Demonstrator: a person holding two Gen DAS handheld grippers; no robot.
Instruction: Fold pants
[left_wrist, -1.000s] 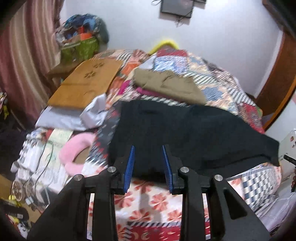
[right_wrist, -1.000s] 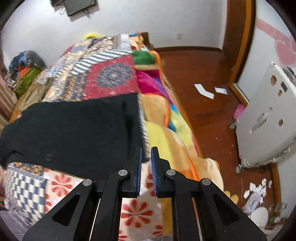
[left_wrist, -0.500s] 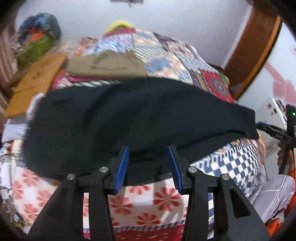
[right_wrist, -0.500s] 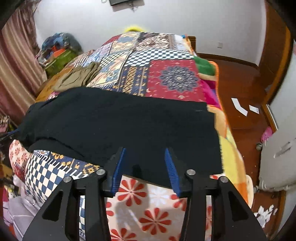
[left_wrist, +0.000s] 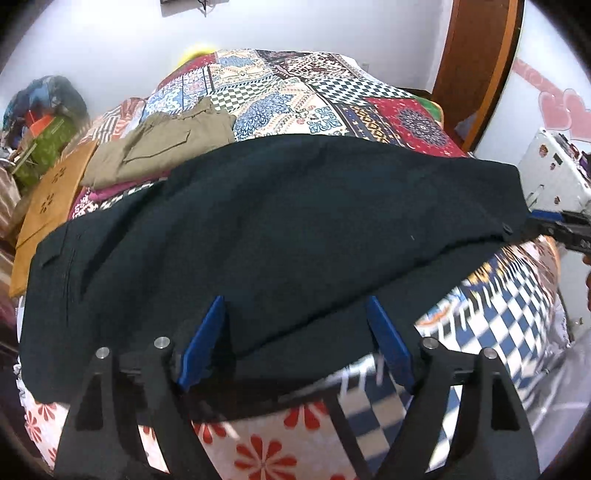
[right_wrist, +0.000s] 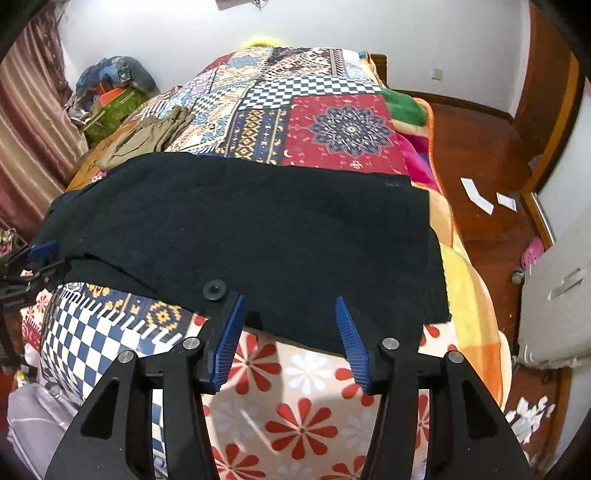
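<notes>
Dark pants (left_wrist: 288, 221) lie spread flat across the patchwork bed cover (left_wrist: 314, 85), folded lengthwise. My left gripper (left_wrist: 295, 306) hovers over the near edge of the pants; its jaws are opening and the blue pads do not press the cloth. In the right wrist view the same pants (right_wrist: 258, 229) fill the middle, with a black button (right_wrist: 215, 288) at the near edge. My right gripper (right_wrist: 290, 302) stands over that edge, jaws opening, with nothing pinched. The right gripper's tip (left_wrist: 554, 225) shows at the right of the left wrist view.
Folded khaki pants (left_wrist: 166, 144) lie behind the dark ones. A brown board (left_wrist: 48, 195) and bags (left_wrist: 40, 114) sit at the left. To the right are a wooden floor (right_wrist: 476, 155) with paper scraps and a white case (right_wrist: 554, 295).
Both grippers have opened their jaws and let go of the dark pants. The left gripper has swung right along the near edge; the right one has turned left to face the pants.
</notes>
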